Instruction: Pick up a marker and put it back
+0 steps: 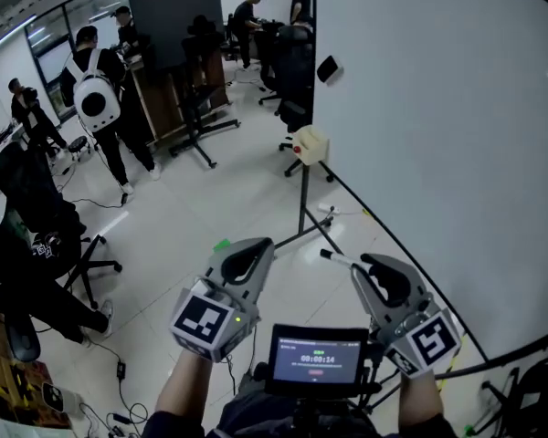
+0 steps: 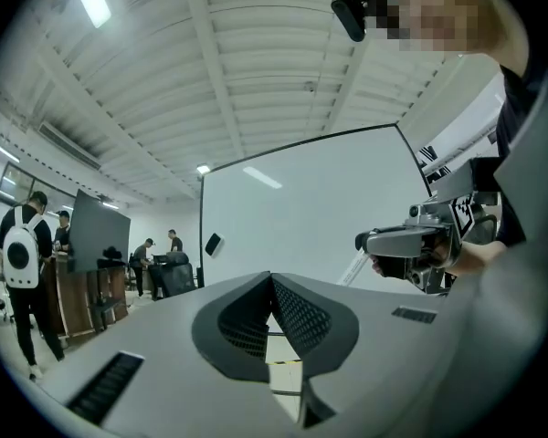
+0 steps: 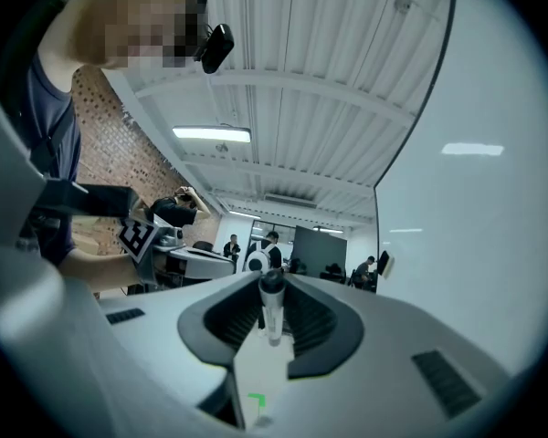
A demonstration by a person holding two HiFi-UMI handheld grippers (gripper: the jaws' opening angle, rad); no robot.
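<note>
Marker [image 3: 272, 310] gripped between the pads of the right claw [image 3: 272, 286], whose jaws stand partly apart around its white barrel; it lies along the jaws, its dark end jutting past the tips. Its near end is lost in the gap behind the pads. The left claw [image 2: 271, 279] has its jaws closed tip to tip on nothing. In the head view both claws are held side by side above a pale floor [image 1: 183, 217], just beside a whiteboard [image 1: 438, 153] on a dark stand [image 1: 303, 203]; the frame cuts off the board's right side. A small screen [image 1: 317, 359] sits between the person's forearms, its print too small to read. Several people [image 1: 96, 99] stand across the room, near a dark panel [image 1: 175, 21].
</note>
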